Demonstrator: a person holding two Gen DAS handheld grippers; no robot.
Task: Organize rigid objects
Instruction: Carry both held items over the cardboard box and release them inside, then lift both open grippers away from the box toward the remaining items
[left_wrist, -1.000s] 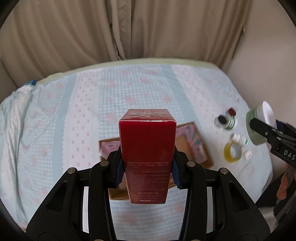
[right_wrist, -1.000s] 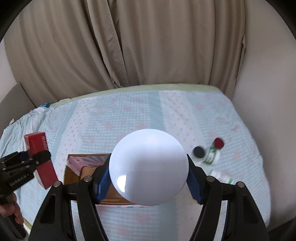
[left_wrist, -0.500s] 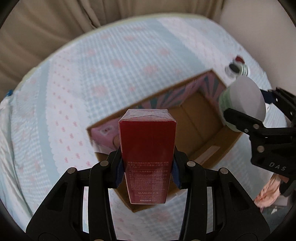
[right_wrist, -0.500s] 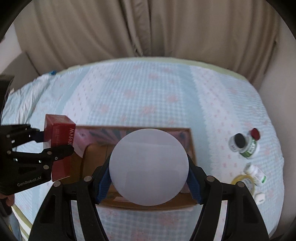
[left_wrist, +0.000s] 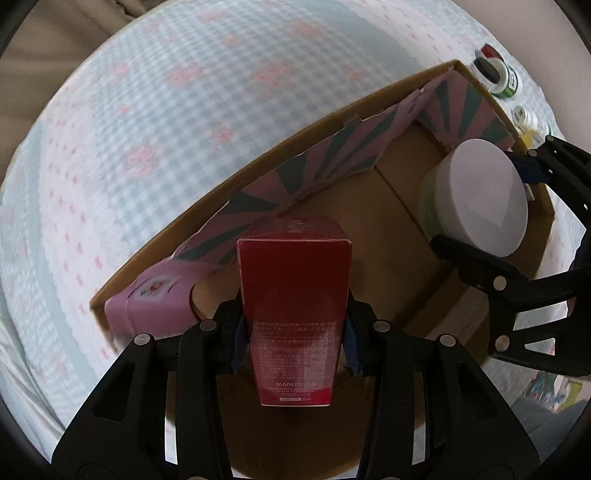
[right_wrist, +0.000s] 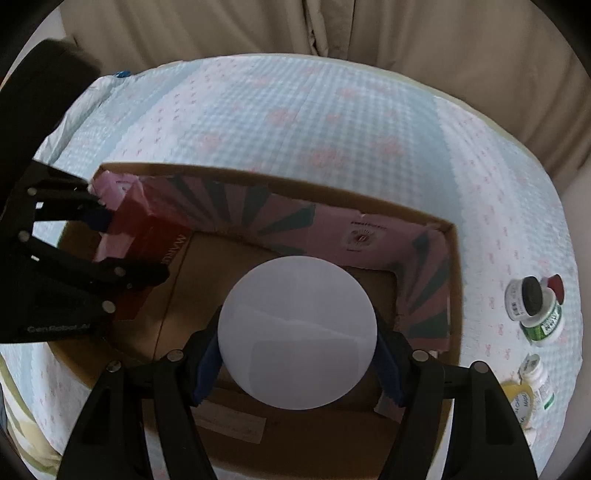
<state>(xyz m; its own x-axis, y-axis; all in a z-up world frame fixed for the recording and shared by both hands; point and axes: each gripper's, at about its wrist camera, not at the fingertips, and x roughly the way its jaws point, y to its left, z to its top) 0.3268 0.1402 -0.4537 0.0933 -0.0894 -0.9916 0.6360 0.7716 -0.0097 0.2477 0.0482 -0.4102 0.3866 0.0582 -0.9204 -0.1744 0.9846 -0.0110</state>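
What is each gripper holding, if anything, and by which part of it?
The left gripper clamps the red carton by its two narrow sides near the bottom end. The right gripper clamps the white-lidded jar by its round sides, below the lid.

Both grippers are coming down toward the cardboard box (right_wrist: 455, 280) on the bed. The left gripper (left_wrist: 293, 332) is lowering the red carton (left_wrist: 293, 314) into the box's left end, while the right gripper (right_wrist: 297, 356) is sinking the white-lidded jar (right_wrist: 297, 338) into its right end, below the rim.
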